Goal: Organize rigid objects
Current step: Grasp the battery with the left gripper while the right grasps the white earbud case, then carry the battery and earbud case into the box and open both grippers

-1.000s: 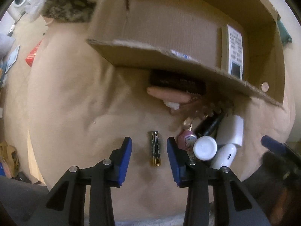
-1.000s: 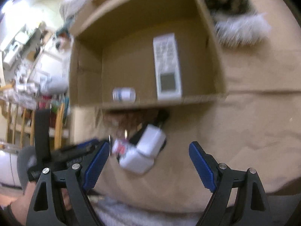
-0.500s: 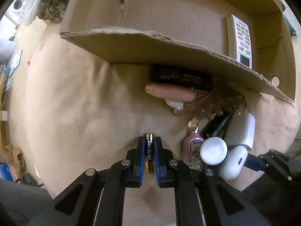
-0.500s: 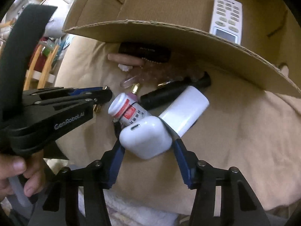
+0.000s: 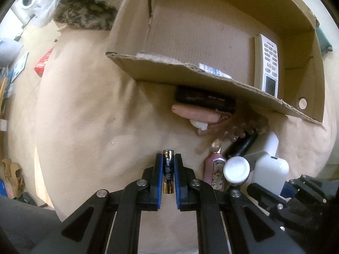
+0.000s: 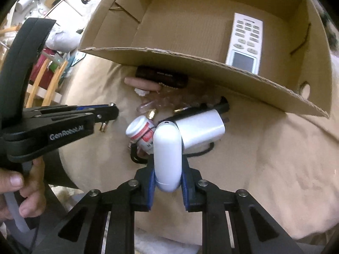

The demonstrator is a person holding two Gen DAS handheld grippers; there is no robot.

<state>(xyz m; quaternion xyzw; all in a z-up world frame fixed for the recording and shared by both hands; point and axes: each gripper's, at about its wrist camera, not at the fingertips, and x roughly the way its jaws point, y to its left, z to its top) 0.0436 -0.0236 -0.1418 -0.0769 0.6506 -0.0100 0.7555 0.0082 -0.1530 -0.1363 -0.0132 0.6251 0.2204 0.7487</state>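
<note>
My left gripper is shut on a black and gold battery, held lengthwise between the blue pads just above the tan cloth. In the right wrist view my right gripper is shut on a white earbud case, standing on end between its pads. Beside it lie a white charger block, a white-capped bottle with a red label, a pink perfume bottle and a black tube. The cardboard box behind holds a white remote.
A pink stick and a clear hair claw lie under the box's front flap. A small labelled bottle sits inside the box. A furry cushion lies far left. A hand holds the left gripper's handle.
The left pads closed on the battery. The right gripper swung over to the pile, closed on the earbud case and tipped it upright.
</note>
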